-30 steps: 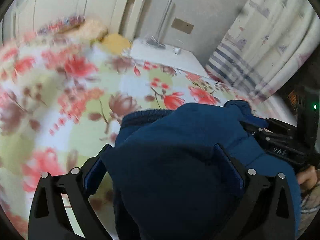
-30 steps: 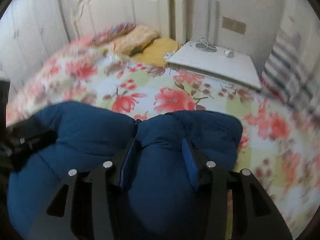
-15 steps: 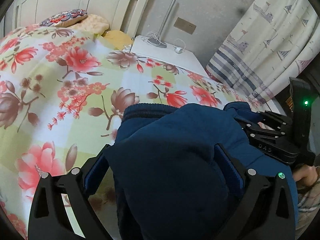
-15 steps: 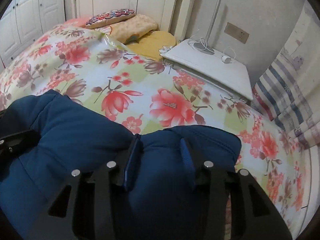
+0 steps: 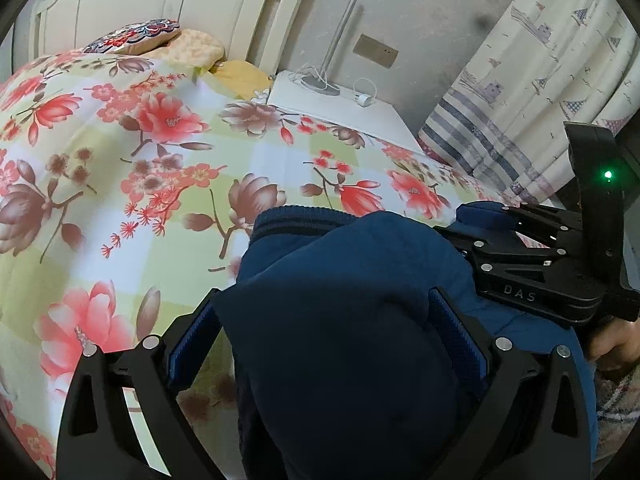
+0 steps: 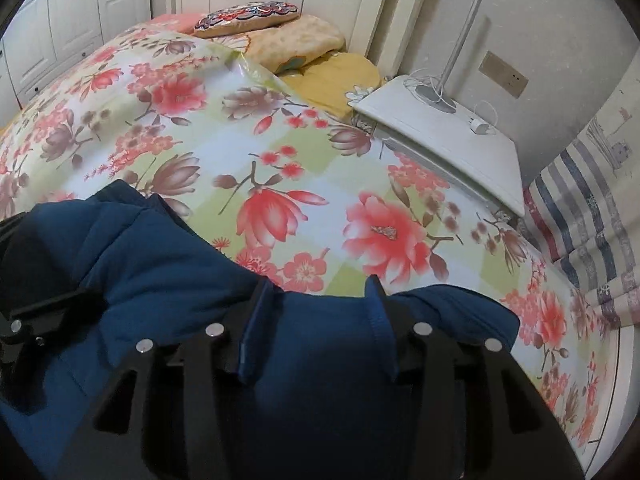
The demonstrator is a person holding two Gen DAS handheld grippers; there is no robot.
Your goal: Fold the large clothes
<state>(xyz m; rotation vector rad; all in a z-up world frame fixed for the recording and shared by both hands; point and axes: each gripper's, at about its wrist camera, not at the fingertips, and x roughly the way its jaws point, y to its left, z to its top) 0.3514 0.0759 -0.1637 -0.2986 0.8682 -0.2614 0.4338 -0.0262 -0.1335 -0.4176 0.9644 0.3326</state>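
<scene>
Garment: my blue padded jacket (image 5: 344,320) lies bunched on the flowered bedspread (image 5: 160,184), near the bed's edge.
Left tool (image 5: 326,340): wide, both blue pads pressed on a thick fold of the jacket.
Right tool (image 6: 316,320): narrower, gripping another fold; its jaws have just eased open slightly.
Beyond: a white nightstand (image 6: 460,140) beside the pillows (image 6: 296,40).

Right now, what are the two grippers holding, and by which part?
Both hold the blue padded garment: the left gripper and the right gripper each clamp a thick bunched fold; which part cannot be told.
</scene>
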